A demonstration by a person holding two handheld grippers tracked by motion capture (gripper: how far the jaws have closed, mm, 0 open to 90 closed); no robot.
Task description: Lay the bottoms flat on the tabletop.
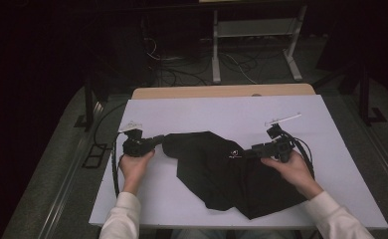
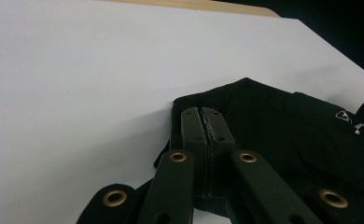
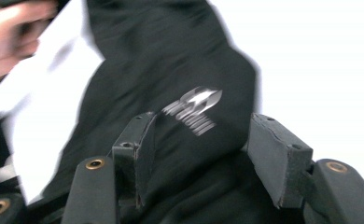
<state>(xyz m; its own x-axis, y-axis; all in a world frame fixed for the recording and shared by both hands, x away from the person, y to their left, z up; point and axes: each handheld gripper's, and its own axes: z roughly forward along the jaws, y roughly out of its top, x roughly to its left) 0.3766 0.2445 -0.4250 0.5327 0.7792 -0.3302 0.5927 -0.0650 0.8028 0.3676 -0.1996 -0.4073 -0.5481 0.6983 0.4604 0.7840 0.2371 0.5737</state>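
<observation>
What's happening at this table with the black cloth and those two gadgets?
A person sits at a white table with a hand-held two-jaw gripper in each hand, working on a black garment with a small white logo that lies crumpled on it. The left gripper is shut on the garment's left edge. The right gripper has its jaws apart, with the logo part of the fabric between them; that view is blurred, as if in motion.

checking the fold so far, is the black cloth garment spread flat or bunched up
Bunched up: the black cloth garment lies crumpled in uneven folds on the white table, one end drawn out narrow to the left gripper.
</observation>
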